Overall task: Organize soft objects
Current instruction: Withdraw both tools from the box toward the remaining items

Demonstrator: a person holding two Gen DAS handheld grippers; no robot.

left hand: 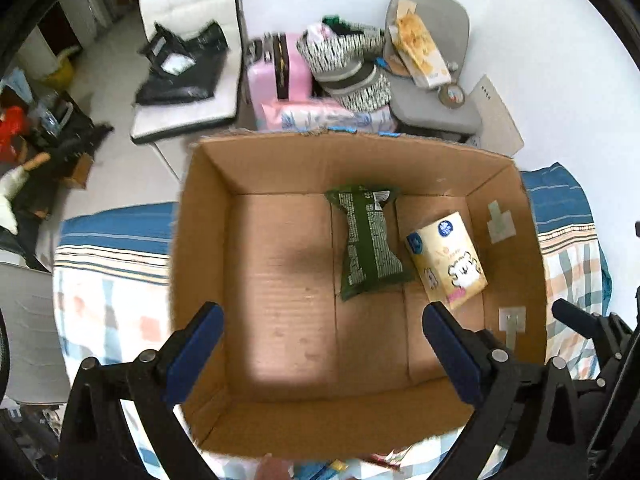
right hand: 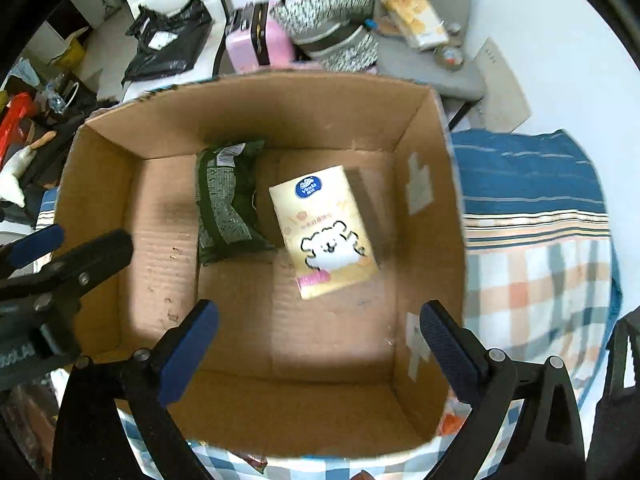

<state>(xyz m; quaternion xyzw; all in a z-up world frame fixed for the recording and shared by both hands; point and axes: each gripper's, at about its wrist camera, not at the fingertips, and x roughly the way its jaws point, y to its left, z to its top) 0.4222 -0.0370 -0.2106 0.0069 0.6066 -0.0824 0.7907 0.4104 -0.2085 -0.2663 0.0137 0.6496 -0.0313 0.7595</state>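
An open cardboard box [left hand: 208, 208] [right hand: 100, 152] stands on a checked bedspread. Inside lie a dark green soft packet [left hand: 370, 244] [right hand: 226, 204] and a yellow tissue pack with a white dog print [left hand: 446, 258] [right hand: 326, 228], side by side on the box floor. My left gripper [left hand: 322, 320] is open and empty above the box's near part. My right gripper [right hand: 318, 316] is open and empty above the box, with the tissue pack just ahead of it. The left gripper also shows at the left edge of the right wrist view [right hand: 68, 248].
The checked and blue-striped bedspread [left hand: 572, 256] [right hand: 536, 248] lies under the box. Behind the box are a pink case [left hand: 280, 72], striped fabric bags [left hand: 352, 64], a grey chair with a yellow packet [left hand: 420, 48] and a white seat with a black bag [left hand: 180, 68].
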